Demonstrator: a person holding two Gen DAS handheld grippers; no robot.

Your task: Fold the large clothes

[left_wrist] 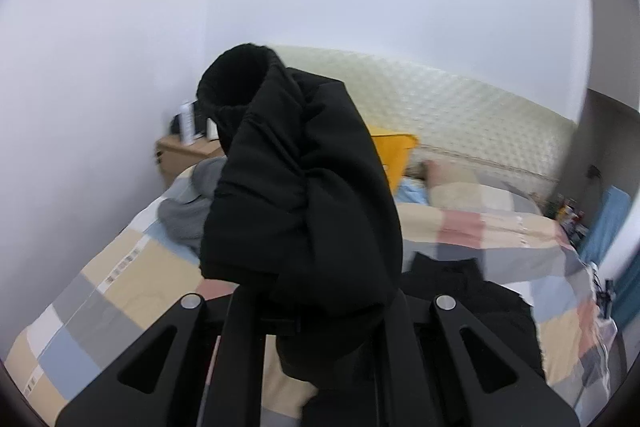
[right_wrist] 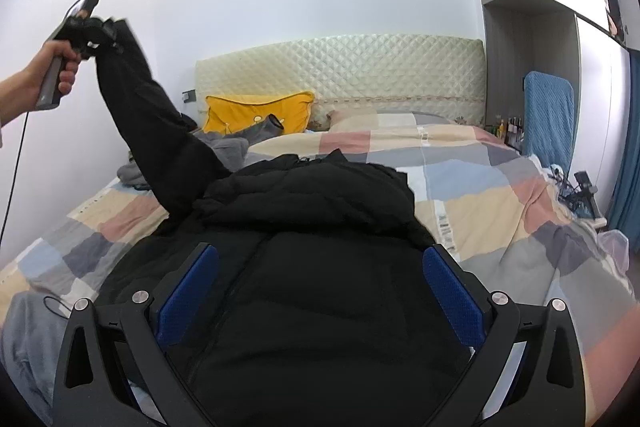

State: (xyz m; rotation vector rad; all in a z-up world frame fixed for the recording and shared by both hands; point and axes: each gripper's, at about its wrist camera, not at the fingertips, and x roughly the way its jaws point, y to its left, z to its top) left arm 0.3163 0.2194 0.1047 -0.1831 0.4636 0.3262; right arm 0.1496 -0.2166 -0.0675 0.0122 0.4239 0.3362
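Black padded jacket spread on the bed, one sleeve hoisted in the air

The jacket's body lies across the patchwork quilt, while the left gripper, jaws clamped on the cuff end, holds the sleeve up high near the wall. The right gripper hovers over the jacket's middle with its blue-padded jaws spread wide, holding nothing. Behind sit a grey garment, a yellow pillow and the quilted headboard
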